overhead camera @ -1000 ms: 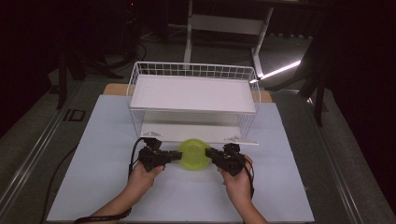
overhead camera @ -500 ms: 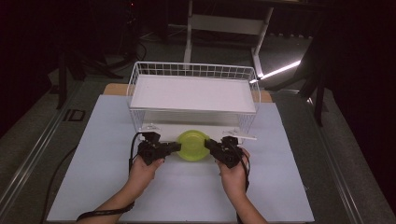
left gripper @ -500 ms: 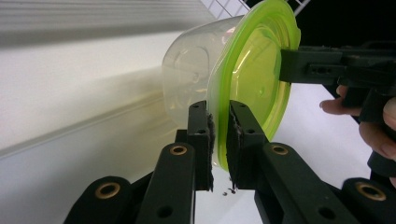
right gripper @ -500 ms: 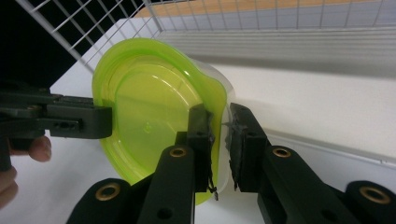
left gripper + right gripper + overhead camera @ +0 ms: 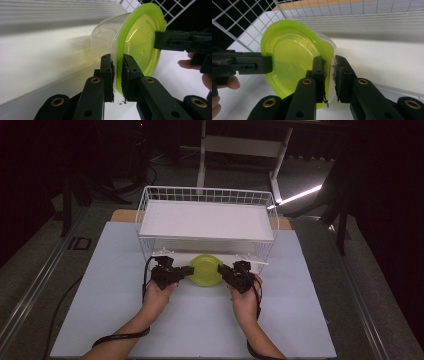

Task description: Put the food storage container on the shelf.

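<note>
**Two grippers carry a green-lidded tub to the basket's lower shelf**

The left gripper (image 5: 189, 269) and the right gripper (image 5: 223, 270) each pinch one side of a small clear tub with a green lid (image 5: 205, 269). Both sets of jaws are squeezed tight on the lid's rim, one on each edge. Two grips on opposite sides likely keep the tub from tipping or twisting, since the rim is thin and slippery.

In the left gripper view, the tub (image 5: 136, 50) sits between the closed jaws of the left gripper (image 5: 117, 75), with the other gripper clamped on the far edge. In the right gripper view, the lid (image 5: 292, 65) faces the camera and the right gripper (image 5: 329, 77) bites its near edge.

The tub is at the front of the white wire basket (image 5: 207, 195), right at the open space under the white shelf (image 5: 207, 220). It looks like it is being slid in there.

The tub looks empty; nothing shows through its clear wall. The top shelf holds nothing either.
</note>
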A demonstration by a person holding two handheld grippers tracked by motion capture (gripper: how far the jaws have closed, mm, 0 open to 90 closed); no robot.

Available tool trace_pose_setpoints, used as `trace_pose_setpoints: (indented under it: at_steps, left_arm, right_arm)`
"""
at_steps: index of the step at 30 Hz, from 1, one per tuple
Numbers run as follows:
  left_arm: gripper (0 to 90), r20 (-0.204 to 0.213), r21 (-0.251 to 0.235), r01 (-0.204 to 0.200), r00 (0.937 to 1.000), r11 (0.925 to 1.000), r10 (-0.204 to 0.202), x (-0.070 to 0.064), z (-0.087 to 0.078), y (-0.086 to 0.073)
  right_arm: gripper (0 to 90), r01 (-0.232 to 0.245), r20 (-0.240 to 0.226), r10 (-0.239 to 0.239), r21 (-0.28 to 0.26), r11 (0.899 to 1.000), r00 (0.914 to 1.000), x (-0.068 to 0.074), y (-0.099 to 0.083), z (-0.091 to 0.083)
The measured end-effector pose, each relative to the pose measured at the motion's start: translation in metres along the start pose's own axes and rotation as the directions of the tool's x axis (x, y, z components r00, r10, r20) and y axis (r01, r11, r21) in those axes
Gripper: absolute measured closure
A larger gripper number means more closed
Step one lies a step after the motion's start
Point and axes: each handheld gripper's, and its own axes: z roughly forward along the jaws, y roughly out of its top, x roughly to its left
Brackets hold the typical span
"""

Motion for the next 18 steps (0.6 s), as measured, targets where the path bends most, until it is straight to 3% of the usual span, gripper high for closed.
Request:
trace_pose_setpoints:
  at_steps: [3,10,18]
  left_arm:
    - [81.3,-0.010,0.001,0.000,1.0000,1.0000,0.000,0.003,0.002,0.003]
    - [80.9,-0.005,0.008,0.012,0.9999,0.9999,-0.012,0.006,0.005,0.010]
    - [78.5,-0.037,-0.033,-0.003,0.9993,0.9995,0.002,0.005,0.008,0.009]
  right_arm:
    - [79.4,0.005,0.007,-0.005,-0.004,1.000,1.0000,0.000,0.003,0.004]
    - [78.6,-0.034,0.010,0.034,-0.002,0.999,0.9994,-0.002,0.006,0.009]
    - [74.2,-0.001,0.043,0.002,-0.025,1.000,0.9991,-0.002,0.007,0.012]
